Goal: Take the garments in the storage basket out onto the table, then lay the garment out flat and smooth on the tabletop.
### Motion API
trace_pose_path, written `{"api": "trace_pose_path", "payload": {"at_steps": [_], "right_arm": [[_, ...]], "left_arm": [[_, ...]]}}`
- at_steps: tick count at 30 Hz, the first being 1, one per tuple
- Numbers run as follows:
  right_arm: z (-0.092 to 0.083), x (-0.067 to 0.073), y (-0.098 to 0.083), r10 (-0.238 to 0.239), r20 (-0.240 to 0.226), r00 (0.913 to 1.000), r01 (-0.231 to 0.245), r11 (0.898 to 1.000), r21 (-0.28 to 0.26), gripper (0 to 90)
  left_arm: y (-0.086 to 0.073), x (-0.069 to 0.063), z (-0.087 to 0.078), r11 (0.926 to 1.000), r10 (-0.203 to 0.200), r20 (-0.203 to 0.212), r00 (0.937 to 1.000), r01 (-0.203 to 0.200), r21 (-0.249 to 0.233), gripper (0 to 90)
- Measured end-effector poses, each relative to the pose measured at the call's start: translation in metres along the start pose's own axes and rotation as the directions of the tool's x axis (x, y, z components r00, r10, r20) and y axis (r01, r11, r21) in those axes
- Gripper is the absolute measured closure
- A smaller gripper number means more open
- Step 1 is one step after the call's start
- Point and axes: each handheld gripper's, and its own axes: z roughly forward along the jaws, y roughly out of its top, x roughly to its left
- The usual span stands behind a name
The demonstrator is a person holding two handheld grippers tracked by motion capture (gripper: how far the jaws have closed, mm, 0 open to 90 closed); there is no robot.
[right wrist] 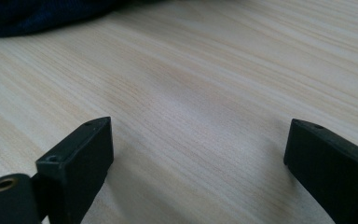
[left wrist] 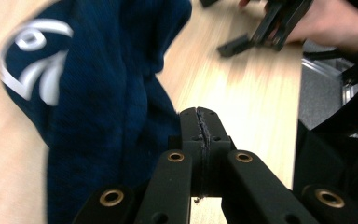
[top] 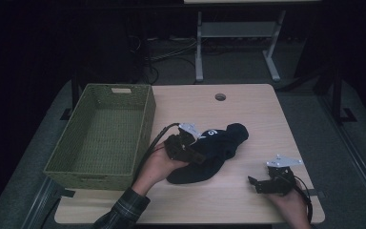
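Right gripper (top: 262, 185) sat lower right on the table (top: 257, 119), jaws wide apart, nothing between. Left gripper (left wrist: 200, 116) at frame centre was closed tight beside the navy sweater (top: 214, 148); no cloth visibly pinched. Sweater looked soft, light, floppy: grab a thick fold. Green basket (top: 100, 129) left; dark room behind.

Dim room, pale table under the only light

We are looking at a light wood table (top: 262, 114) with a round cable hole (top: 220, 97), standing on grey carpet (top: 314, 124); behind it a white-framed desk (top: 238, 28) is sitting in near darkness, black cables (top: 157, 57) trailing over the floor.
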Motion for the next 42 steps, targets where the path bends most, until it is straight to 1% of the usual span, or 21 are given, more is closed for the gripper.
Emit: {"api": "trace_pose_path", "payload": {"at_steps": [1,4,5,7,8,9,11,13,15,18,20,21,22,24,26,29,32,34,36,39,42], "right_arm": [[0.0,0.0,0.0,0.0,0.0,1.0,0.0,1.0,0.0,7.8],[0.0,0.0,0.0,-0.002,0.0,1.0,0.002,1.0,-0.001,7.8],[0.0,0.0,0.0,-0.001,0.0,1.0,0.001,1.0,0.0,7.8],[0.0,0.0,0.0,0.001,-0.001,1.0,-0.001,1.0,0.001,7.8],[0.0,0.0,0.0,0.001,-0.001,1.0,-0.001,1.0,0.001,7.8],[0.0,0.0,0.0,0.001,-0.001,1.0,-0.001,1.0,0.001,7.8],[0.0,0.0,0.0,-0.001,-0.001,1.0,0.001,1.0,0.0,7.8],[0.0,0.0,0.0,0.002,0.0,1.0,-0.002,1.0,0.0,7.8],[0.0,0.0,0.0,0.0,0.001,1.0,0.0,1.0,0.001,7.9],[-0.001,0.0,0.0,-0.001,0.001,1.0,0.001,1.0,-0.001,9.3],[-0.003,0.0,0.0,-0.009,-0.007,0.9999,0.009,1.0,0.001,14.9],[-0.004,0.001,0.001,-0.013,-0.003,0.9999,0.013,1.0,0.01,14.8],[-0.005,0.001,0.003,-0.012,-0.005,0.9999,0.012,1.0,0.008,15.3],[-0.009,0.002,0.006,-0.013,-0.022,0.9997,0.013,1.0,-0.003,21.0],[-0.013,0.003,0.009,-0.021,-0.027,0.9994,0.02,1.0,-0.018,22.5],[-0.017,0.006,0.015,-0.022,-0.054,0.9983,0.021,0.999,-0.029,25.4],[-0.02,0.011,0.027,-0.027,-0.091,0.9955,0.022,0.998,-0.057,31.3],[-0.021,0.016,0.036,-0.048,-0.111,0.9926,0.039,0.996,-0.076,34.8],[-0.021,0.019,0.044,-0.065,-0.132,0.9891,0.054,0.995,-0.087,39.8],[-0.017,0.022,0.055,-0.071,-0.159,0.9847,0.057,0.994,-0.089,42.9],[-0.012,0.025,0.063,-0.076,-0.173,0.982,0.059,0.993,-0.1,44.8]], "left_arm": [[-0.003,0.0,0.004,0.9999,0.008,-0.004,1.0,-0.008,0.007,89.9],[-0.011,-0.002,0.016,0.9999,0.012,-0.011,0.9999,-0.012,0.006,89.9],[-0.014,-0.003,0.021,0.9998,0.018,-0.023,0.9996,-0.018,0.01,89.9],[-0.015,-0.004,0.025,0.9996,0.024,-0.035,0.9991,-0.024,0.013,89.9],[-0.019,-0.005,0.031,0.9997,0.018,-0.038,0.9991,-0.017,0.016,89.9],[-0.02,-0.004,0.034,0.9997,0.018,-0.034,0.9993,-0.018,0.016,89.8],[-0.023,-0.004,0.04,0.9997,0.017,-0.051,0.9985,-0.016,0.021,89.9],[-0.026,-0.003,0.045,0.9997,0.012,-0.056,0.9984,-0.011,0.021,89.9],[-0.029,-0.002,0.049,0.9991,0.017,-0.066,0.9977,-0.014,0.039,89.9],[-0.032,-0.001,0.057,0.9983,0.018,-0.069,0.9975,-0.014,0.057,89.9],[-0.034,0.0,0.063,0.997,0.021,-0.075,0.997,-0.016,0.076,89.9],[-0.035,0.0,0.066,0.9963,0.024,-0.08,0.9965,-0.018,0.084,89.9],[-0.036,0.0,0.067,0.9962,0.023,-0.08,0.9965,-0.016,0.086,89.9],[-0.036,0.001,0.067,0.9963,0.02,-0.083,0.9964,-0.013,0.085,89.9],[-0.037,0.001,0.068,0.9961,0.02,-0.086,0.9961,-0.013,0.088,89.9],[-0.037,0.001,0.068,0.9962,0.02,-0.086,0.9961,-0.013,0.086,90.0],[-0.037,0.001,0.068,0.9964,0.019,-0.086,0.9961,-0.012,0.084,90.0],[-0.037,0.001,0.069,0.9964,0.02,-0.086,0.9961,-0.013,0.084,90.0],[-0.037,0.001,0.068,0.9963,0.018,-0.084,0.9963,-0.011,0.085,90.0],[-0.038,0.002,0.069,0.9964,0.016,-0.084,0.9964,-0.009,0.084,90.0],[-0.038,0.002,0.069,0.9967,0.013,-0.084,0.9964,-0.007,0.08,90.0]]}}
